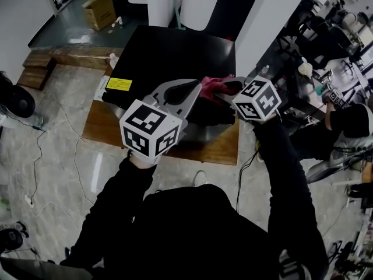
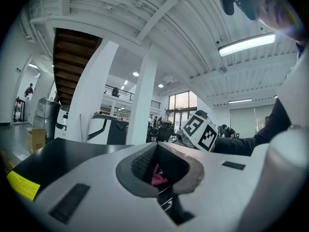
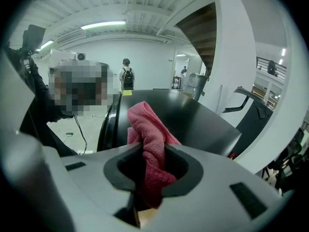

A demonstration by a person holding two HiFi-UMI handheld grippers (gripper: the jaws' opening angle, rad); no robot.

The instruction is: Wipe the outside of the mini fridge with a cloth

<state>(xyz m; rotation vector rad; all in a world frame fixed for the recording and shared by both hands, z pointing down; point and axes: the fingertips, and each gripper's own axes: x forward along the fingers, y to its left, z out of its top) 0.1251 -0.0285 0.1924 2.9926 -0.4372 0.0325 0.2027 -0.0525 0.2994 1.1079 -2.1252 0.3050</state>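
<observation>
Right hand-held gripper [image 3: 153, 148] is clamped on the pink cloth [image 3: 148, 129]. The fabric's bunched thru the jaws, with a fat fold sticking out past the tips and a tail hanging below. Makes sense: that free fold looks like the bit meant to rub the surface, so the hard jaws stay off the finish.

The mini fridge [image 1: 169, 51] sits low on a wooden platform [image 1: 215, 147] on the floor, glossy black top facing up, yellow label [image 1: 119, 84] at its left edge. From the head view, the cloth [image 1: 213, 86] is over the fridge's near edge, toward the right. Can't tell if it's touching the top or just above it.

Left hand-held gripper [image 1: 195, 85] is pulled in close, tips right beside the cloth, jaws drawn together. Its own view [image 2: 156, 146] shows a sliver of pink [image 2: 157, 175] low in the gap. Can't say whether that's nipped or just seen behind. Prob there to steady or re-bunch the cloth, since it's aimed at the right gripper [image 1: 227, 88], not at the fridge.

Judgement: wiping's about to start or barely begun. The top's the obvious first pass, w/ the sides and front left to do. Risk: a loosely bunched cloth could slip out under a firm stroke.
</observation>
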